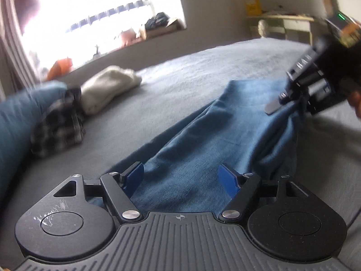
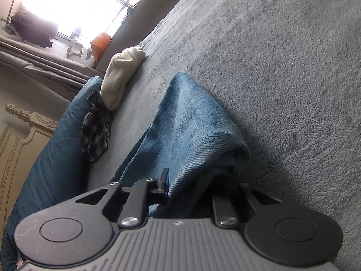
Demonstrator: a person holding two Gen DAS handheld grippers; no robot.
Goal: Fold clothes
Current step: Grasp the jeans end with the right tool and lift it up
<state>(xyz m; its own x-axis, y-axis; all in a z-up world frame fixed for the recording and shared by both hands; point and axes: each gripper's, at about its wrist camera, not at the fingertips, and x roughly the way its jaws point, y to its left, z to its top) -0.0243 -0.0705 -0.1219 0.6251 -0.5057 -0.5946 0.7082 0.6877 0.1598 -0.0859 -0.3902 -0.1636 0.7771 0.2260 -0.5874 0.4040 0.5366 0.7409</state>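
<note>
Two grippers work on one blue denim garment [image 1: 191, 140] that lies on the grey fleece bed cover [image 1: 180, 79]. In the left wrist view we see the left gripper [image 1: 181, 177] at 6 o'clock, its jaws released: the blue pads [image 1: 135, 175] stand wide apart with the denim running between them, and neither pad presses on the cloth. At 3 o'clock in the same view we see the right gripper [image 1: 291, 103] clenched on a bunched edge of the garment, which is lifted off the bed there. In the right wrist view the denim [image 2: 191, 124] rises as a folded ridge from the right gripper [image 2: 189, 187] towards 12 o'clock; one blue pad [image 2: 165, 178] bears on the cloth, while the cloth hides the other. At 9 o'clock in the left wrist view we see a dark checked fabric bundle [image 1: 61, 122], touching a rolled cream knit garment [image 1: 108, 88] and a teal pillow [image 1: 15, 117].
</note>
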